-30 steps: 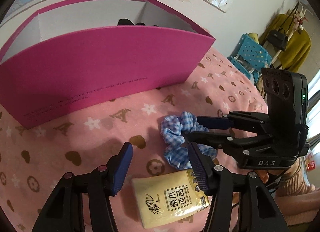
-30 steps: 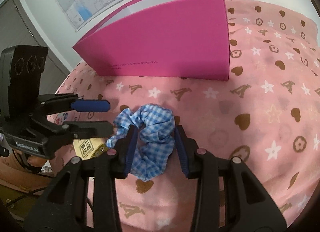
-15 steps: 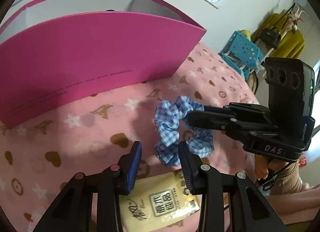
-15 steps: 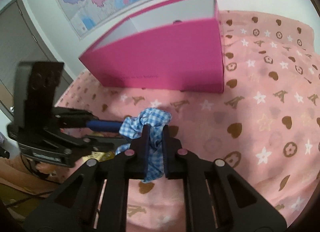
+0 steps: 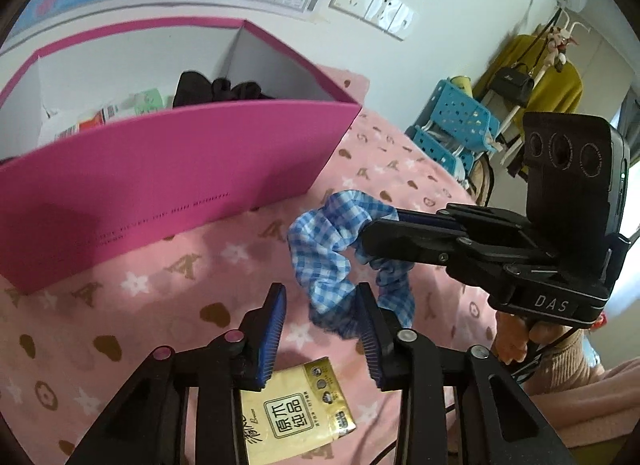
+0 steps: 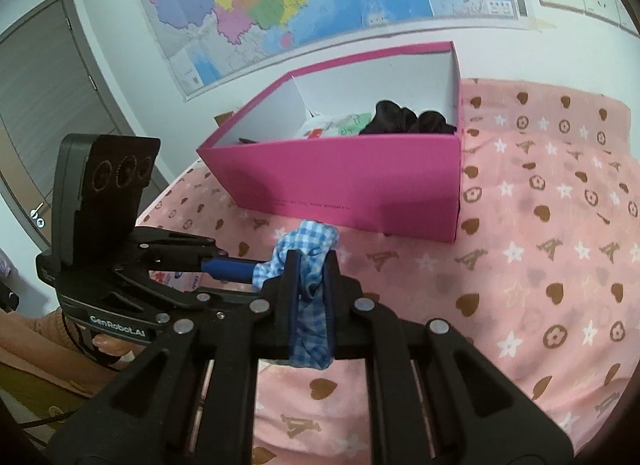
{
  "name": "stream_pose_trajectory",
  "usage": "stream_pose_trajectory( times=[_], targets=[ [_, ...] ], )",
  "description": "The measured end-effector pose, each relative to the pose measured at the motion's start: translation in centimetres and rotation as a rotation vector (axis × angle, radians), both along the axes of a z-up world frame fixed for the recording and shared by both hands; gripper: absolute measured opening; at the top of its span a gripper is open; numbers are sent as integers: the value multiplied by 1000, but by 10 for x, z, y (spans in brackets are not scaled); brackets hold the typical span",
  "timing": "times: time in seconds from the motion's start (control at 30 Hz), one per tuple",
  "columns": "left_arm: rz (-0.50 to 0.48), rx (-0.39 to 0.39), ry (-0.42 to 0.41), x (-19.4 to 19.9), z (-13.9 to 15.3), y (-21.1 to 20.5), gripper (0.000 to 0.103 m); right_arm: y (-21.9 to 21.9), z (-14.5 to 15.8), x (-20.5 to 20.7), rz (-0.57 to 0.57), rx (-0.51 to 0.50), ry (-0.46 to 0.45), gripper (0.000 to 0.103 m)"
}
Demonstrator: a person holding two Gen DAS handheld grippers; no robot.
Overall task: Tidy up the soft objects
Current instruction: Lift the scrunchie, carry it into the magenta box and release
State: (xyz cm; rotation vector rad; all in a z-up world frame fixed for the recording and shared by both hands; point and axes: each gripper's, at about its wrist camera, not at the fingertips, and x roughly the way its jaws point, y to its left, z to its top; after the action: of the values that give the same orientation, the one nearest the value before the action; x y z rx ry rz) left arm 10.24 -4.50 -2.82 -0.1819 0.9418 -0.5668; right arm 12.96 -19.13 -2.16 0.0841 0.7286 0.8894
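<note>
Right claw [image 6: 311, 285] is pinched tight on the blue gingham scrunchie [image 6: 308, 261], fabric bunched between its fingers and a tail of cloth dangling below, lifted clear of the pink patterned bedspread [image 6: 540, 265]. From the left wrist view, that scrunchie [image 5: 336, 249] hangs limp just ahead of the left claw [image 5: 322, 329], which is spread and gripping nothing, with a yellow tissue packet [image 5: 296, 413] lying on the bed beneath it.

This thing looks featherlight and floppy: gathered cloth over elastic, nothing to break, so a firm squeeze should do no harm. It will sag and swing from wherever it's held, and a grip on a loose ruffle could slip. Biting across the full thickness of the band, as here, looks the safer hold.

The open pink box [image 6: 352, 185] sits just beyond, with a black scrunchie-like bundle [image 6: 408, 123] already inside.
</note>
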Motion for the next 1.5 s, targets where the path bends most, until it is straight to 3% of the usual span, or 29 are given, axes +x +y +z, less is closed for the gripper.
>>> stream_pose_trajectory(
  times=[0.73,1.5],
  targets=[
    [2,-5,-113,-8,36,2,31,2,29,9,21,15,-80,12],
    [61,47,-248,45,92,7,31,8,86,64,26,35,-206,12]
  ],
)
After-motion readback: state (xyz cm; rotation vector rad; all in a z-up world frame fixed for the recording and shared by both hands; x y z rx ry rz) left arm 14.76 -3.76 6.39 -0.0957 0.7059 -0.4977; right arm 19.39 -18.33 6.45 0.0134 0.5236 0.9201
